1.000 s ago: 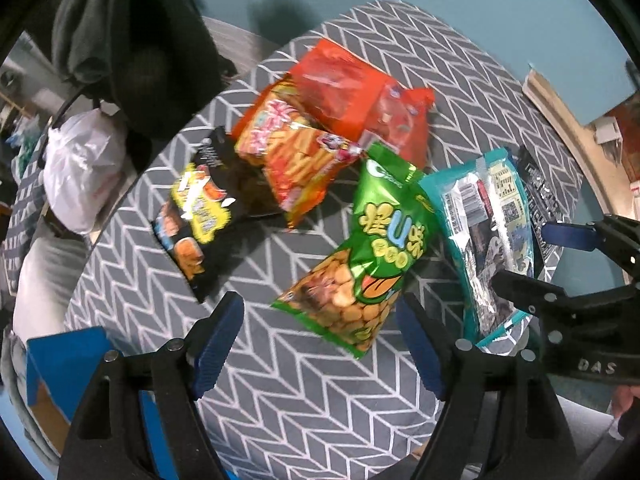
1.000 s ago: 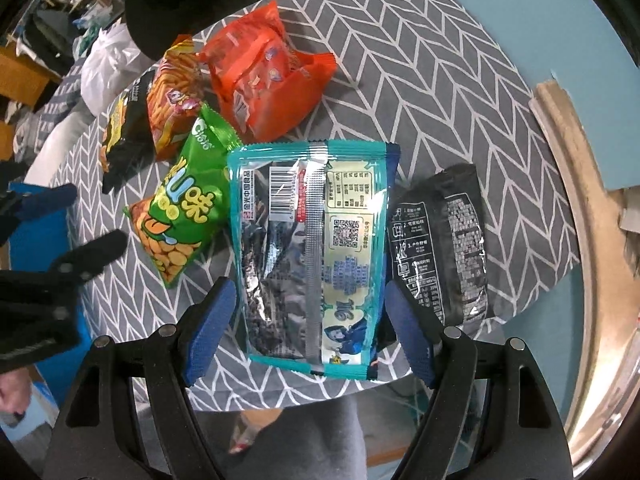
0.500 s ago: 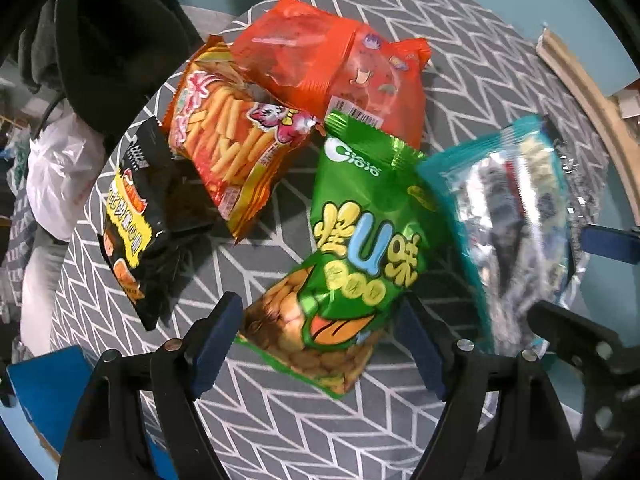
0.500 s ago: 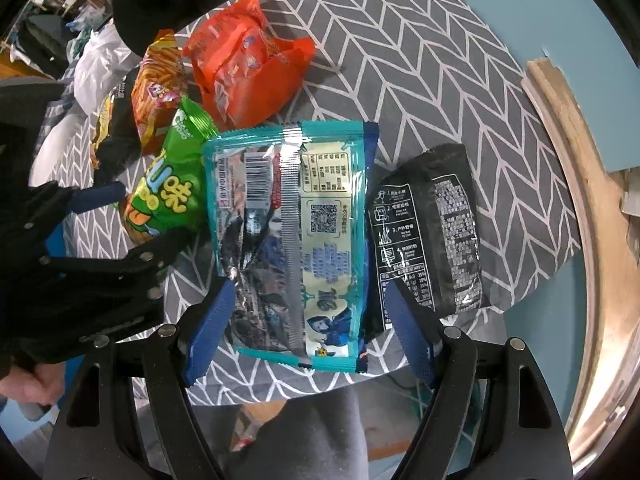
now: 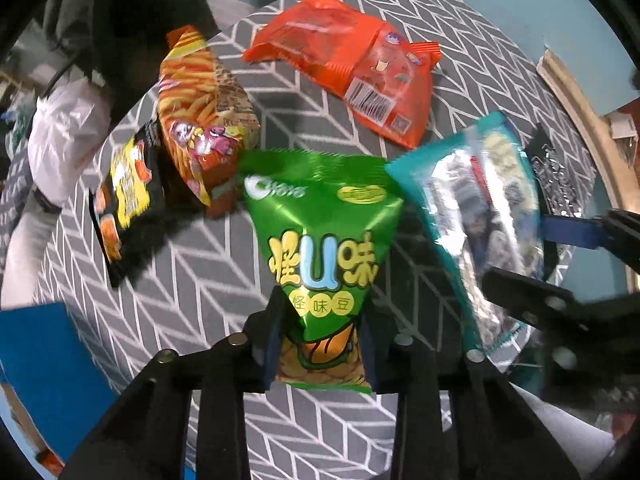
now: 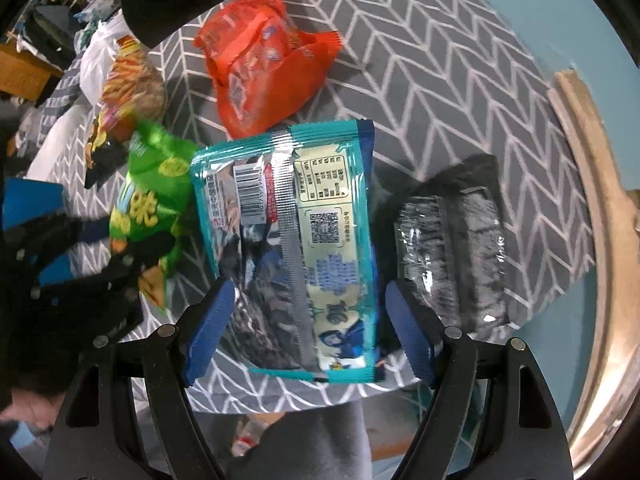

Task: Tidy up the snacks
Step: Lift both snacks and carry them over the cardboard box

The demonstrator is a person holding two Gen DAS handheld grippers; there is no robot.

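- While the left gripper is pinching the lower end of the green snack bag, its fingers are clenched on the crimped bottom, likely so the bag can be lifted clear of its neighbours.
- The bag is sitting mid-table on the chevron tablecloth, its long axis running away from the gripper and its top seal pointing toward the orange packet.
- The right gripper is standing spread wide, its fingers straddling the teal packet without gripping it, seemingly readying the next pick.
- The black packet is lying just beside the teal one.
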